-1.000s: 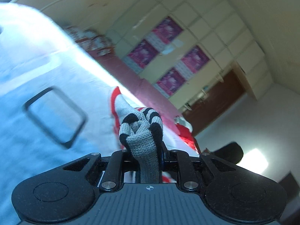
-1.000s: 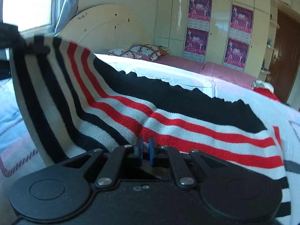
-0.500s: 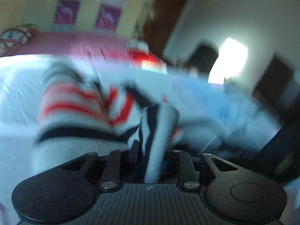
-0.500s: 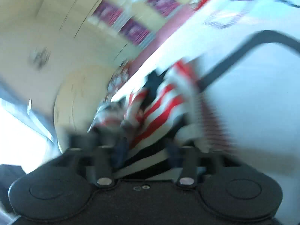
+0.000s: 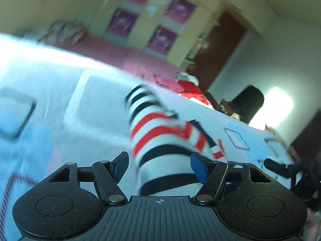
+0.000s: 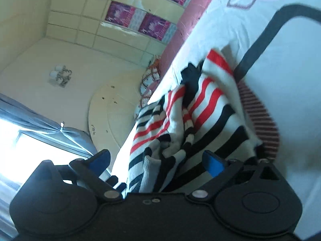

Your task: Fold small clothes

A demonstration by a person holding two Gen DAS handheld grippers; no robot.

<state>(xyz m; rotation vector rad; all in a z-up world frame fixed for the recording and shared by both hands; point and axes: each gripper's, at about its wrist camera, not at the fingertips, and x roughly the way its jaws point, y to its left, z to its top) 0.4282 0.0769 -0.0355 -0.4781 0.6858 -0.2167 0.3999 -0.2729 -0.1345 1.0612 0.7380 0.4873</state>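
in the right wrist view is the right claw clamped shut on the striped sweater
No, the right claw is opening, its blue pads standing wide apart and pressing on nothing, with the striped sweater lying loose between them on the bedsheet.

Left hand-held gripper [image 5: 159, 163]: tilted downward, rolled slightly; black linkage arms splayed, blue pads [image 5: 197, 165] set apart.
Left jaws: opening; striped knit sweater [image 5: 160, 140] lies between them, pads not pressing on it.
Right hand-held gripper [image 6: 158, 160]: rolled hard to one side, so its view stands steeply canted; points a little below level.
Right jaws: opening, spread very wide; blue pads [image 6: 213, 163] far apart, sweater [image 6: 192, 116] bunched in the gap and beyond, clear of both pads.
Hands, sleeves: none in either wrist view.
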